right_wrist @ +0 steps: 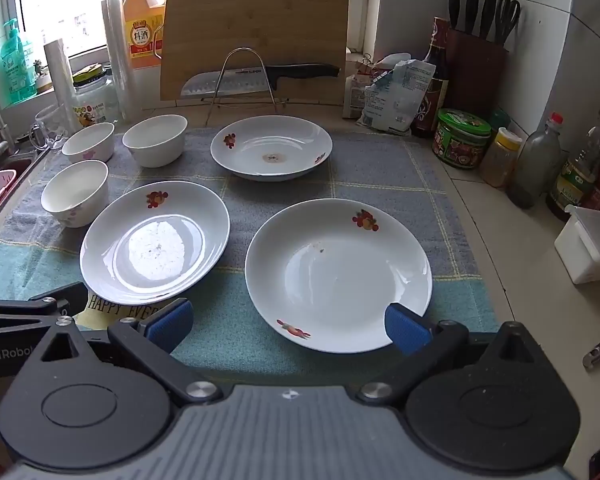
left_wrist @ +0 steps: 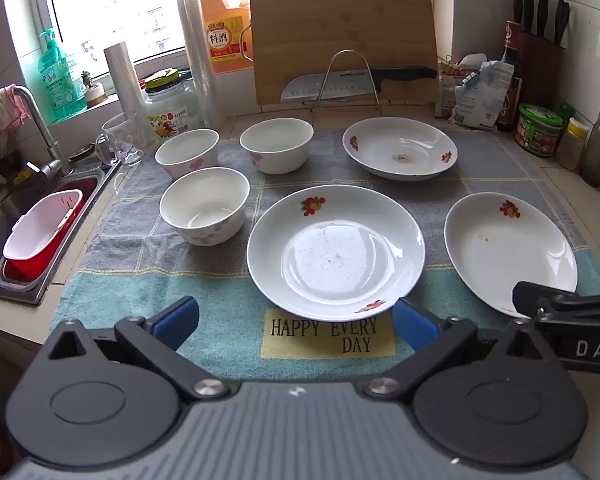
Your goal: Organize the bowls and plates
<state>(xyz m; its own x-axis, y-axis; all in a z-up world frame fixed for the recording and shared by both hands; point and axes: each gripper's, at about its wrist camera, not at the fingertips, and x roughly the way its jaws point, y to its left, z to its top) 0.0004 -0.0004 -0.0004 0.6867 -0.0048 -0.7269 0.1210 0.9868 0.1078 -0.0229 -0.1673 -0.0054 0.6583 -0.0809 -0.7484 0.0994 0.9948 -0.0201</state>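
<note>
Three white plates with red flowers lie on a towel: a near-centre plate, a right plate and a far plate. Three white bowls stand at the left: near, far left, far middle. My left gripper is open and empty, just before the near-centre plate. My right gripper is open and empty, its jaws either side of the right plate's near rim.
A sink with a red-and-white basket lies left. A cutting board, knife and wire rack stand behind the plates. Bottles and jars line the right side. A white box sits at far right.
</note>
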